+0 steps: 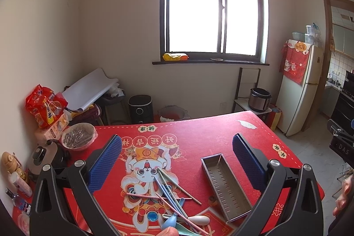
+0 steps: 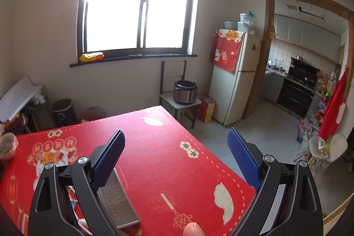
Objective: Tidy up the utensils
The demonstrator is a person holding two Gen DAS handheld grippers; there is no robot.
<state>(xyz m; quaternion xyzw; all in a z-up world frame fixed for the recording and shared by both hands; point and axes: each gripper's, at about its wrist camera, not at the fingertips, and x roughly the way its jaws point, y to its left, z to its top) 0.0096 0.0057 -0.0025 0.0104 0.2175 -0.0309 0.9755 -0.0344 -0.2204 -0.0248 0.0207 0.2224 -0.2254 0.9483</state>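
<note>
A loose pile of pastel chopsticks [image 1: 170, 189] and spoons [image 1: 190, 220] lies on the red mat near the table's front edge. To its right stands an empty perforated steel utensil box [image 1: 225, 185]; it also shows low left in the right wrist view [image 2: 117, 202]. My left gripper [image 1: 177, 141] is open and empty, held above the pile and box. My right gripper [image 2: 176, 136] is open and empty, held above the table's right part, with the box partly behind its left finger [image 2: 108, 158].
A covered bowl [image 1: 78, 136], a kettle [image 1: 42, 160], snack bags [image 1: 45, 107] and small bottles [image 1: 18, 180] crowd the table's left edge. The table's right edge [image 2: 212, 158] drops to the tiled floor. A chair with a rice cooker [image 2: 184, 92] and a fridge [image 2: 234, 81] stand beyond.
</note>
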